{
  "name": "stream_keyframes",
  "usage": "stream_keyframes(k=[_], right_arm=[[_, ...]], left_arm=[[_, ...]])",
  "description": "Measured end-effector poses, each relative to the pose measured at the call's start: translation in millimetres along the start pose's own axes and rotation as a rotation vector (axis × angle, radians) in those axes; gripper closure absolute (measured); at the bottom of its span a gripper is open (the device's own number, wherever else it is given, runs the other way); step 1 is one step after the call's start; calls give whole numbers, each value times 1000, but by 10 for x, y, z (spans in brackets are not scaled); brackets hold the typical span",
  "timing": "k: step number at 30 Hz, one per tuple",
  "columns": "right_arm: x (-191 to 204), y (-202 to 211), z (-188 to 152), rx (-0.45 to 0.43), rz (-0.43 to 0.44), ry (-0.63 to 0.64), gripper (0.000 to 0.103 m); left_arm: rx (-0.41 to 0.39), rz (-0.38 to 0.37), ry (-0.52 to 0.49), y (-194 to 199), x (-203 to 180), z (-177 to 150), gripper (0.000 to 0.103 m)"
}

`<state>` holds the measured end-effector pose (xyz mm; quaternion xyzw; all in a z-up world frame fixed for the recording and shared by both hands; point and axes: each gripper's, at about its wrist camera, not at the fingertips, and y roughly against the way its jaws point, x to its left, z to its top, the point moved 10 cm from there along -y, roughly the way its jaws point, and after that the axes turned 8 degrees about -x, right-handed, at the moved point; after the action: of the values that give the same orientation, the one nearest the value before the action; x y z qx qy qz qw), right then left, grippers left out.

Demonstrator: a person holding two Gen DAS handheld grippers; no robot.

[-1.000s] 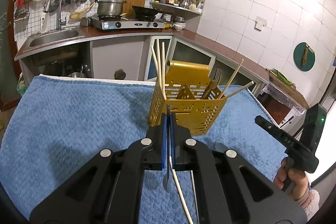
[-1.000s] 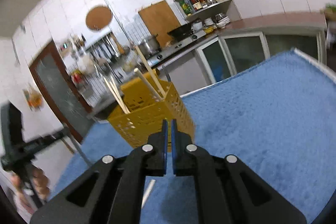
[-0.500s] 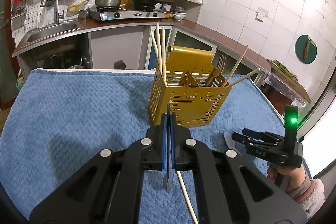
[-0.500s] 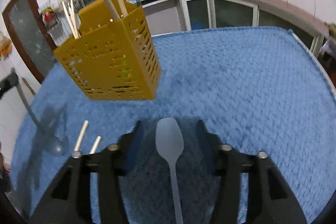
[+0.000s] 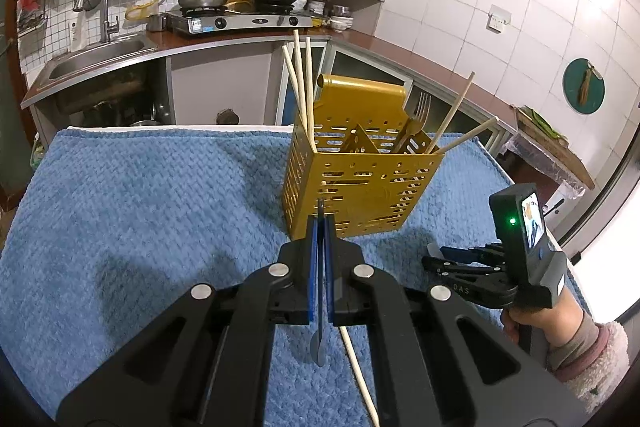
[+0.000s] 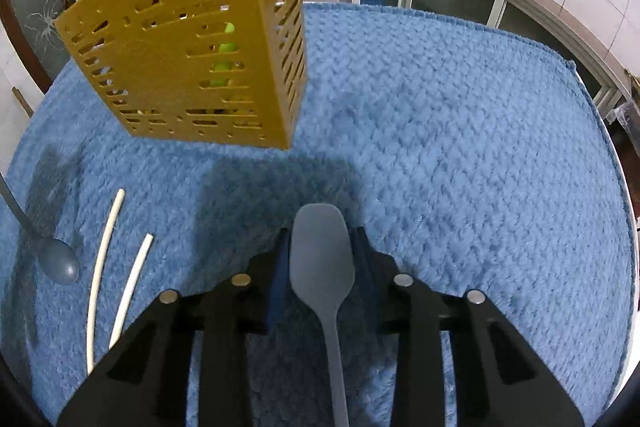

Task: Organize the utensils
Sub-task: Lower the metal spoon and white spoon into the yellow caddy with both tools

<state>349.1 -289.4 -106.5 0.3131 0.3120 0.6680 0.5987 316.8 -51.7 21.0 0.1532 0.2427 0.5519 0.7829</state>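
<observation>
Dropped lower over the grey spatula [image 6: 322,263] since half a second ago, right tool [image 6: 320,275] now straddling its blade, fingers [image 6: 276,283] narrowed either side but not visibly pinching yet. Probably lined up to lift it by the head toward the yellow caddy [image 6: 192,39]. Left tool [image 5: 320,259] clamped tight on a grey spoon [image 5: 319,343], handle up, bowl dangling, likely waiting its turn for the caddy. Two white chopsticks [image 6: 104,267] lying loose on the blue towel [image 6: 460,147] near the front-left corner of the tabletop. Caddy standing mid-towel, already holding chopsticks and a fork [image 5: 418,119].
</observation>
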Motion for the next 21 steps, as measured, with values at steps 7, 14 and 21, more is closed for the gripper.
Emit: stream_keyframes(k=[7, 14, 21], right_arm=[[-69, 301, 106, -101, 11, -41, 72], [-39, 994, 397, -330, 67, -96, 72], [45, 1605, 770, -534, 95, -98, 72]], left_arm=[[-1, -2, -2, -10, -2, -1, 101], [-18, -3, -14, -4, -33, 39, 101], [-64, -2, -24, 94, -84, 226, 101]])
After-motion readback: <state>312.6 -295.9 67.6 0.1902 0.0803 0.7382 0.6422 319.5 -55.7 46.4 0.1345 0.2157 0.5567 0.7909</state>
